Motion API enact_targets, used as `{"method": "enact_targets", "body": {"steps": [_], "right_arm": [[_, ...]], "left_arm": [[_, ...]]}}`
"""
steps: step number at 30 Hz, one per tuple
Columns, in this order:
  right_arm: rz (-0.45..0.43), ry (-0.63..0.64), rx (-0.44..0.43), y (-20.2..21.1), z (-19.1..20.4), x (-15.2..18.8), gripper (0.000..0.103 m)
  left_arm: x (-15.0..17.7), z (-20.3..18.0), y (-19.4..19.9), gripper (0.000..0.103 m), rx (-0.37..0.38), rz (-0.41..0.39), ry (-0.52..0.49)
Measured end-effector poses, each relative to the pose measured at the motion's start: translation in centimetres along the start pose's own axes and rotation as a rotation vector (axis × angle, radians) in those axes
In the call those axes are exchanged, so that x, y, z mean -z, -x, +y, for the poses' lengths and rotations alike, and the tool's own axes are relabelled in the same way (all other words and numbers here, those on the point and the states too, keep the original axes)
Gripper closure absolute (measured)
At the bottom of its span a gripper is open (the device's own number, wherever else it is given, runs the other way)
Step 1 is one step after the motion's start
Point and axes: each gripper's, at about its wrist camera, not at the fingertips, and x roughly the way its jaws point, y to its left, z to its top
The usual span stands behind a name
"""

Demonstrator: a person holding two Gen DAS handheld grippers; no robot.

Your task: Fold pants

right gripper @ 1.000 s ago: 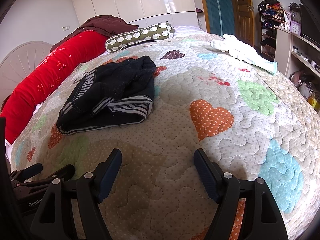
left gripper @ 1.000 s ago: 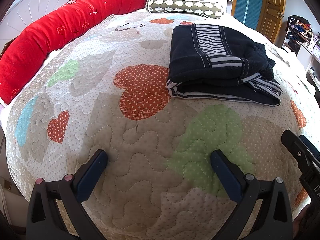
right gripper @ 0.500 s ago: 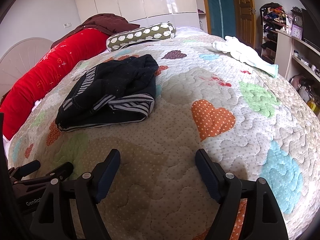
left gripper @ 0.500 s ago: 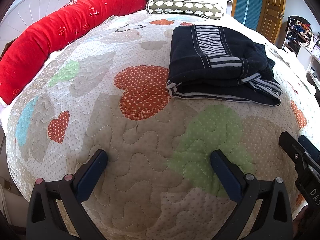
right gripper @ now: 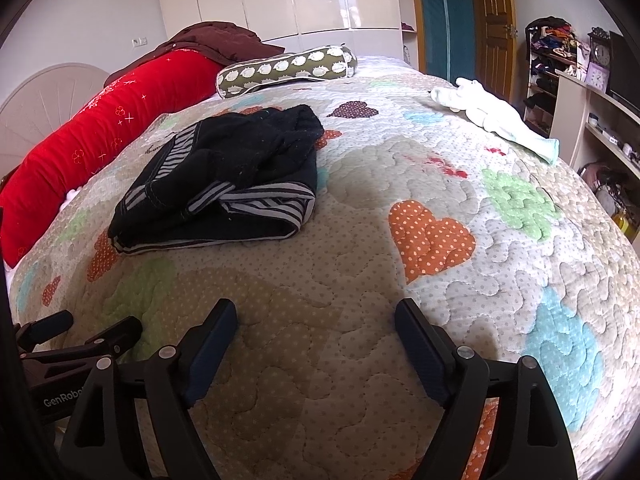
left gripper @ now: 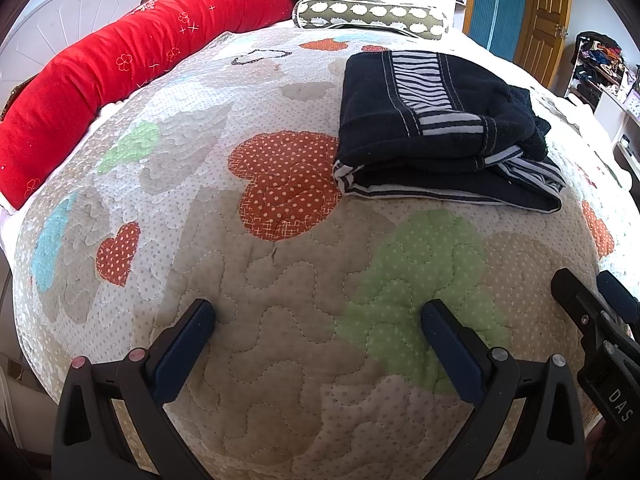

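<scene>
Dark navy pants (left gripper: 436, 128) with striped white bands lie folded in a thick bundle on the heart-patterned quilt (left gripper: 280, 280); the right wrist view shows the pants (right gripper: 224, 180) up and to the left. My left gripper (left gripper: 318, 324) hovers open over bare quilt, well short of the bundle, nothing between its fingers. My right gripper (right gripper: 316, 324) is also over bare quilt, its jaws opening wider and holding nothing. Each gripper shows at the other view's edge: the right gripper (left gripper: 596, 320), the left gripper (right gripper: 80, 336).
A long red bolster (left gripper: 132, 60) and a green patterned pillow (right gripper: 284, 68) lie at the bed's far side. A white garment (right gripper: 492, 116) rests near the right edge. Shelves and a desk (right gripper: 592, 120) stand beyond the bed on the right.
The right gripper's fingers have spread slightly wider. The pants and the left gripper have not moved.
</scene>
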Motion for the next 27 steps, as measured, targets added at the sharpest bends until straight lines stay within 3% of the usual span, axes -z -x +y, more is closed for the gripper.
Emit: {"method": "enact_targets", "body": {"steps": [11,17,21,23,27], "right_arm": [[-0.006,0.022,0.014,0.0,0.3,0.1,0.016],[-0.018,-0.093,-0.056,0.8,-1.4,-0.3,0.016],[-0.019,-0.089,-0.050,1.0,-1.4,-0.4,0.016],[-0.028,-0.090,-0.055,1.4,-1.6,-0.5,0.016],[-0.097,-0.099,-0.020,3.3,-2.7,-0.9,0.016]], "left_arm": [[-0.1,0.1,0.1,0.000,0.002,-0.005,0.001],[-0.3,0.4,0.2,0.000,0.000,-0.020,0.007],[-0.9,0.9,0.6,0.003,0.022,-0.009,0.024],[-1.6,1.5,1.7,0.012,0.039,-0.037,0.046],[-3.5,2.0,5.0,0.013,0.027,-0.159,0.028]]}}
